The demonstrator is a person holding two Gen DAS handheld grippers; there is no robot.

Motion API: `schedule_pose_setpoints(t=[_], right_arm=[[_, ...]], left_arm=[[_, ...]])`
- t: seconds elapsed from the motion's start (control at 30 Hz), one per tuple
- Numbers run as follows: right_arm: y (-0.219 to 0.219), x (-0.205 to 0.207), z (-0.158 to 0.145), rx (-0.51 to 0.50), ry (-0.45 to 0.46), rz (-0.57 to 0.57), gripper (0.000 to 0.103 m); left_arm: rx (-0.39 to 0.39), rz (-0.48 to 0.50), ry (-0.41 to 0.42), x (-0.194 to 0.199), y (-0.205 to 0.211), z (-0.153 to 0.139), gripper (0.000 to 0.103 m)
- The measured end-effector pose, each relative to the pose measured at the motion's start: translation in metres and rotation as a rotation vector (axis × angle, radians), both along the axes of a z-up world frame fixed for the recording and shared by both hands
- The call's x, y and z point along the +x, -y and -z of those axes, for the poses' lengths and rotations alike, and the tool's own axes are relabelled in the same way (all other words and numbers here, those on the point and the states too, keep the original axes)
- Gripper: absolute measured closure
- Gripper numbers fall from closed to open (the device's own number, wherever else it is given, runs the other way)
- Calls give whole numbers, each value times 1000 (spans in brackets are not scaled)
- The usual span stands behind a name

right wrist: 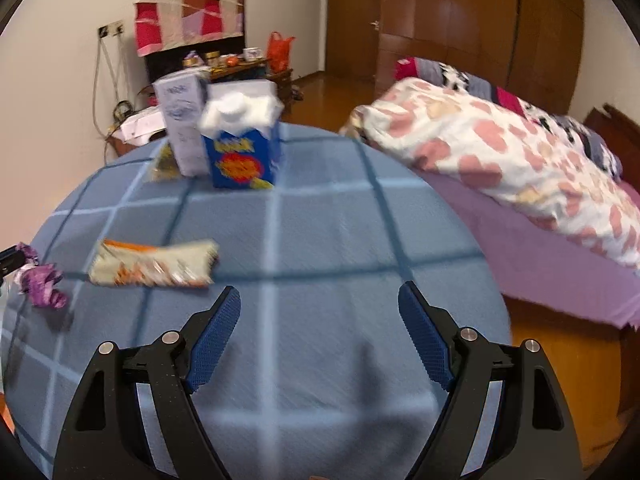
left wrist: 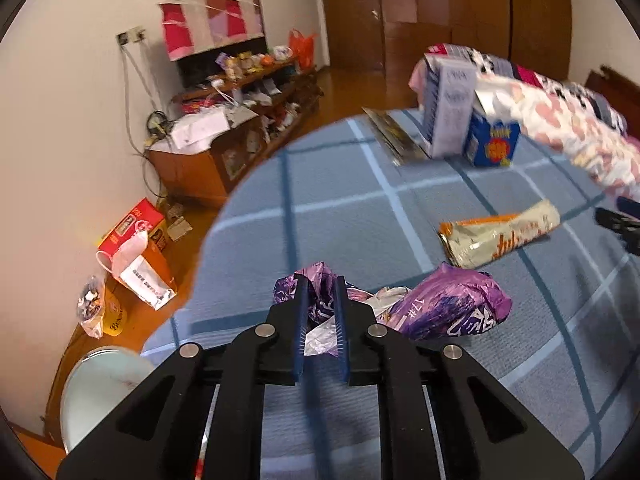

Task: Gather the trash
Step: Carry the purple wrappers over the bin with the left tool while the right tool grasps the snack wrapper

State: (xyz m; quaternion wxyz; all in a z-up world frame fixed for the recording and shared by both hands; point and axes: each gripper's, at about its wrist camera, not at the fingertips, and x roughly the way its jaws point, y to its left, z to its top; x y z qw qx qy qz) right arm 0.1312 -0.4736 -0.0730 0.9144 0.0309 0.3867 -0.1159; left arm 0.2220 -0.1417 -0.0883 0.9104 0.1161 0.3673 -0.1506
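My left gripper (left wrist: 320, 286) is shut on a crumpled purple wrapper (left wrist: 320, 304) above the round table with a blue checked cloth (left wrist: 340, 200). A larger purple snack bag (left wrist: 452, 304) lies just right of it. An orange and cream snack wrapper (left wrist: 500, 234) lies further right; it also shows in the right wrist view (right wrist: 154, 266). My right gripper (right wrist: 319, 300) is open and empty over the cloth (right wrist: 320, 240), right of the wrapper. The purple wrapper (right wrist: 42, 284) shows at the far left there.
A blue carton (right wrist: 244, 140) and a pale box (right wrist: 182, 120) stand at the table's far side, beside a flat packet (left wrist: 394, 136). A bed with a flowered quilt (right wrist: 500, 152) is right. A white bin (left wrist: 100, 392), bags and a red box (left wrist: 128, 224) sit on the floor at left.
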Motion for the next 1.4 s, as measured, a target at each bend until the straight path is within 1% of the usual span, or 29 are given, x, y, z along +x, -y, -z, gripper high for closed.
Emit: schedule_pose_setpoints(t=[0.07, 0.2, 0.23, 0.33, 0.43, 0.57, 0.63, 0.73, 0.8, 0.83, 0.9, 1.03, 1.1, 1.17, 1.2, 1.27, 1.4], right_arm=[[-16, 27, 1, -28, -23, -32, 23], [-24, 69, 11, -45, -52, -18, 23], [-23, 82, 17, -55, -76, -4, 23], [-22, 89, 29, -47, -139, -3, 23], [-28, 68, 34, -20, -179, -25, 23], [-49, 20, 30, 32, -184, -111, 23], [-60, -1, 25, 51, -161, -134, 23], [-72, -21, 14, 75, -92, -141, 23], [-84, -27, 7, 92, -47, -156, 23], [-89, -26, 7, 92, -41, -171, 23], [-98, -22, 7, 78, -54, -201, 23], [-108, -7, 20, 47, -112, -231, 24], [-110, -5, 24, 44, -130, -238, 34], [-112, -3, 31, 61, -162, -257, 67], [-114, -4, 32, 63, -164, -268, 68], [-119, -8, 31, 67, -159, -284, 82], [-138, -17, 25, 86, -120, -321, 86]], left_arm=[[-14, -18, 6, -3, -10, -6, 91], [-16, -44, 10, -14, -30, -8, 91], [-14, -48, 8, -15, -34, -7, 91], [-23, -69, -7, -17, -49, -3, 91], [-35, -81, -7, -21, -64, -2, 91], [-34, -93, 8, -31, -83, -5, 91], [-35, -107, 18, -35, -92, -7, 91], [-32, -133, 27, -44, -104, -8, 91], [-29, -148, 28, -51, -111, -6, 91], [-27, -155, 28, -54, -115, -5, 91], [-27, -161, 25, -59, -122, -3, 91], [-27, -174, 20, -68, -136, 0, 91], [-30, -179, 17, -72, -142, 2, 91], [-34, -184, 17, -75, -146, 3, 91], [-36, -186, 18, -77, -148, 3, 91], [-40, -190, 20, -82, -151, 3, 91], [-36, -196, 29, -91, -159, 0, 91]])
